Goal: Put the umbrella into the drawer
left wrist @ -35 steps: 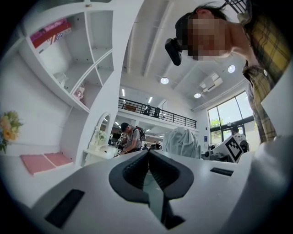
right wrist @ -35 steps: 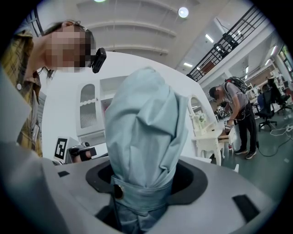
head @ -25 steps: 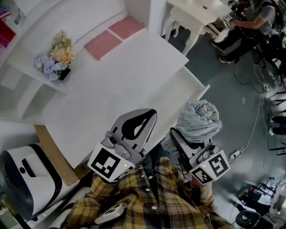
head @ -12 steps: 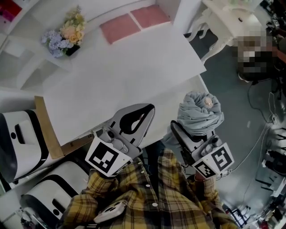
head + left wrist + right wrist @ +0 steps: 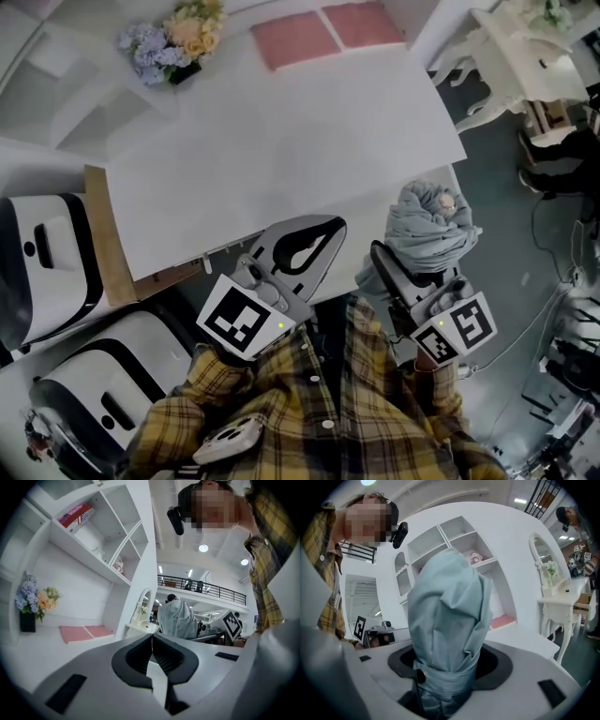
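Observation:
A folded pale blue-grey umbrella stands bunched and strapped between the jaws of my right gripper, off the right front corner of the white desk. In the right gripper view the umbrella fills the middle, and the right gripper is shut on its strapped lower part. My left gripper hangs over the desk's front edge. Its jaws meet tip to tip with nothing between them, as the left gripper view shows. I cannot make out a drawer from above.
A flower bunch and two pink pads lie at the desk's back. A white dressing table stands to the right, white rounded machines to the left, and a wooden board beside the desk. Wall shelves rise behind.
Both grippers have sunk and shifted along the desk's front edge, and the head view has swung so the desk sits higher and further right. The umbrella stays in the right gripper.

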A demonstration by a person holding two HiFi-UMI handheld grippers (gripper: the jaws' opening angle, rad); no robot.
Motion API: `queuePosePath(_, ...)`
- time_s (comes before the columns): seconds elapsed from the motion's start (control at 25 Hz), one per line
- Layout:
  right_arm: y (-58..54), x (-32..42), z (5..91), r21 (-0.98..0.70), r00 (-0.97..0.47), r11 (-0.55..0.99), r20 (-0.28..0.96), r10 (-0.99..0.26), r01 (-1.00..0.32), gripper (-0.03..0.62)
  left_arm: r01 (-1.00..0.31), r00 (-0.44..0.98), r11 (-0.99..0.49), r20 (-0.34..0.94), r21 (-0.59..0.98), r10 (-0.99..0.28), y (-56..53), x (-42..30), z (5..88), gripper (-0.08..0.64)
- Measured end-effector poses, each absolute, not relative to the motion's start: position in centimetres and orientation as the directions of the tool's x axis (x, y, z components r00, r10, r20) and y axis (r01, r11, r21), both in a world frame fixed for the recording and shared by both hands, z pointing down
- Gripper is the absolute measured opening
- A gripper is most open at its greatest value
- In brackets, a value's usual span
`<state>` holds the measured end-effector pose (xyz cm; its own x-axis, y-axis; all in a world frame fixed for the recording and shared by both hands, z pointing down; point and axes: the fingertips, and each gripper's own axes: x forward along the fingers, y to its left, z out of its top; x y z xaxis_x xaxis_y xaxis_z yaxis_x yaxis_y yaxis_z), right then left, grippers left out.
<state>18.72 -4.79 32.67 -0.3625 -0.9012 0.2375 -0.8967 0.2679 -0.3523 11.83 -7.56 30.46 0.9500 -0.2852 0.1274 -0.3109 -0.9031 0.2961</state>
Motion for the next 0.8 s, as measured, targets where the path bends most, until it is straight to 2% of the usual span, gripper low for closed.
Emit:
queuePosePath(0.44, -6.2, 16.5, 33.3, -0.293, -0.434, 0.355, 0.278, -0.857, -0.888, 0.290, -0.341, 0.939, -0.895, 0.144, 0.287, -0.311, -8.6, 9.4, 31.7, 0.021)
queuePosePath(0.8, -7.0, 15.2, 38.6, -0.205, -0.517, 0.478, 0.441, -0.733, -0.854, 0.290, -0.414, 0.909, -0.853, 0.185, 0.317, -0.372, -9.1, 6.8, 33.7, 0.021)
